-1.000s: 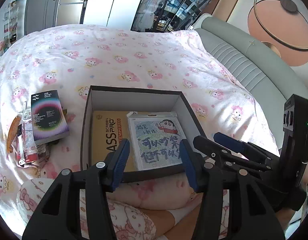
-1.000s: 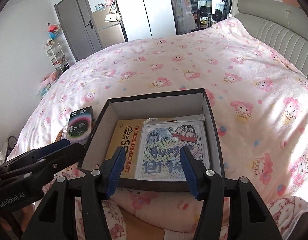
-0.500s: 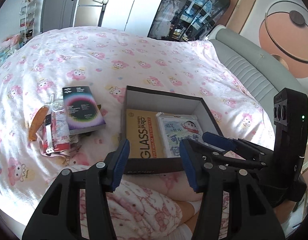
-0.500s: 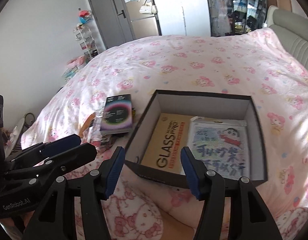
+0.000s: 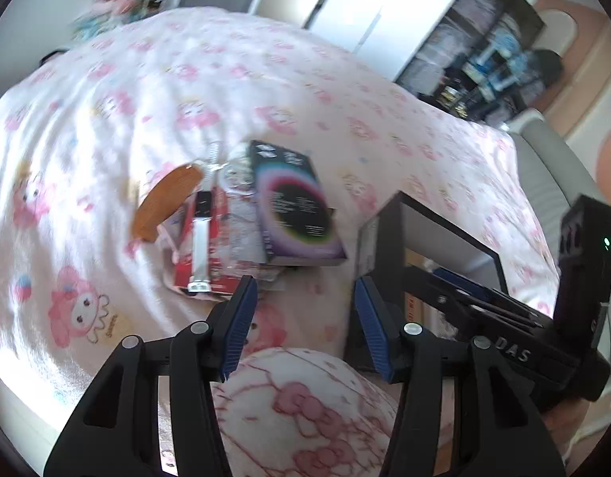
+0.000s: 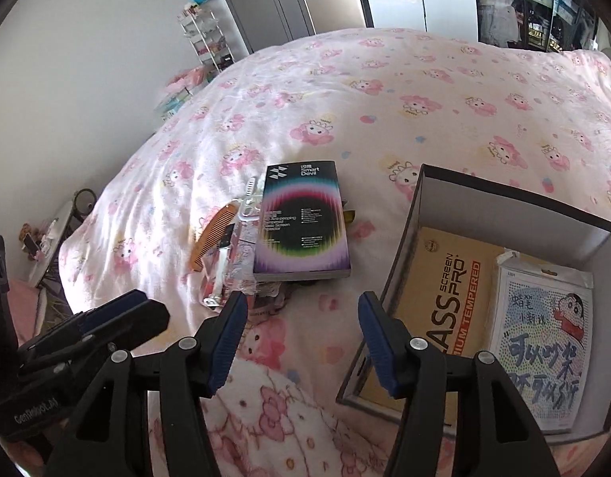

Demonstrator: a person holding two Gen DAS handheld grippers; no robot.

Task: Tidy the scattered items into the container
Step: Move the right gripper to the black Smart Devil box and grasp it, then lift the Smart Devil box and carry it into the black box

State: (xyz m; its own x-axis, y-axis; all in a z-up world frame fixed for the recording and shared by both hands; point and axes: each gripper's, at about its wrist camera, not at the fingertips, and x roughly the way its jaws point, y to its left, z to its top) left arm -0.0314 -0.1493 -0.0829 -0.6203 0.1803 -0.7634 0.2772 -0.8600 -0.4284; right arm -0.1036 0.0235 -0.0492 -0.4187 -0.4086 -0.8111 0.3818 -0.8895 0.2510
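Inside box (image 6: 508, 198): two packs; outside, one comb (image 6: 214, 238)

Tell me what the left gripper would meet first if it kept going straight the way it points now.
Probably bare pink bedspread. The left gripper, its fingers apart and empty, aims at the strip between the dark gradient box and the open container, nearer than both. Blur and fisheye leave depth unsure.

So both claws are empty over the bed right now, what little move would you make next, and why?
Probably ease the left gripper forward and down toward the dark booklet. Both it and the right gripper are open with nothing between the fingers. The booklet lies on top of the leftover pile, partly covering the packets beside the orange comb, whereas the box already holds two flat packs.
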